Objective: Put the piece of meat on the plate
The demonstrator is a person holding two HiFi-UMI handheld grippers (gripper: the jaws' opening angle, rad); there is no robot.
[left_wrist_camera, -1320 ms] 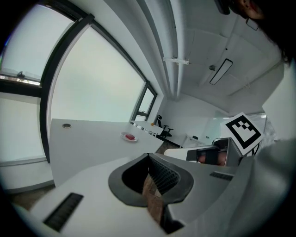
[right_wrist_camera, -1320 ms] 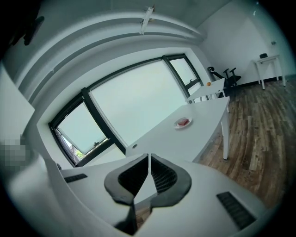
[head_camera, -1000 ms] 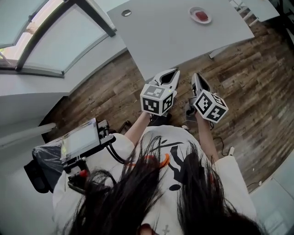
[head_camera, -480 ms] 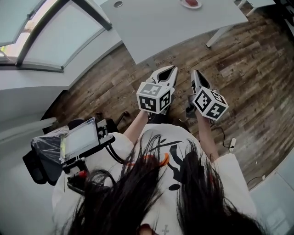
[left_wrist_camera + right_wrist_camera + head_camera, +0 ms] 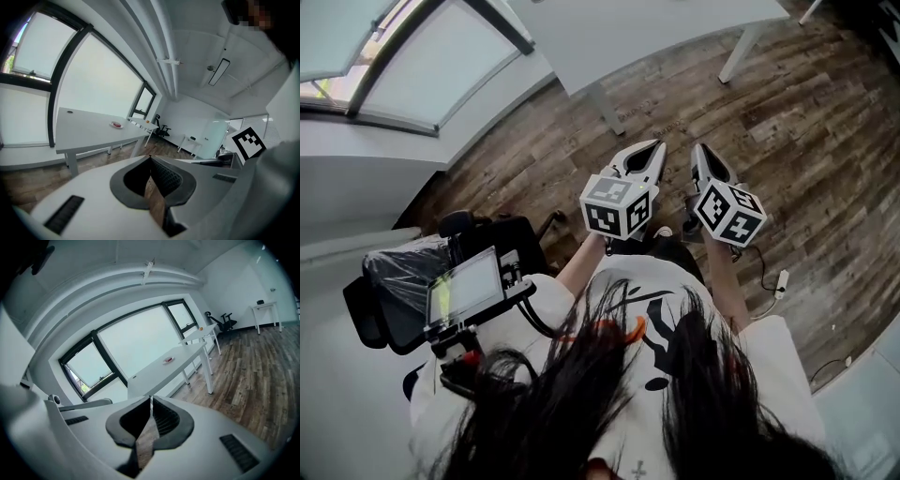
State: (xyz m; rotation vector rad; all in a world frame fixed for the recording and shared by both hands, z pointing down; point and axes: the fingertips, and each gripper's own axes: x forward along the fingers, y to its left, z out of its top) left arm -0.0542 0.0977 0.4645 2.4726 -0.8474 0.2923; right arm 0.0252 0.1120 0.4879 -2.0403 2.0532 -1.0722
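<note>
Neither tool is at work on the task right now. The left hand-held gripper (image 5: 657, 145) and the right hand-held gripper (image 5: 697, 148) are carried side by side in front of the person. Both tilt a little downward over the brown wood-plank floor (image 5: 806, 141), well apart from the long white tabletop (image 5: 84, 131). Each has its 2 jaws pressed together with nothing between them, as both gripper views show.

The red piece of meat (image 5: 168, 359) looks to lie already on the small white round plate (image 5: 121, 125), which stands far along that tabletop. At this range I cannot tell more about it. In the head view only a corner of the tabletop and some of its legs show along the top edge, and the plate is out of frame.

By my reading, the placing is either finished or has not been set up, and no grasp is in hand. If more is wanted, the next move calls for walking over to the tabletop and opening 1 pair of jaws before reaching.

The floor between looks bare. A black office chair (image 5: 162, 129) stands past the tabletop, and a black wheeled chair (image 5: 492, 239) stands just left of the person. A white plug with its cable (image 5: 781, 280) lies to the right, off the straight path.
</note>
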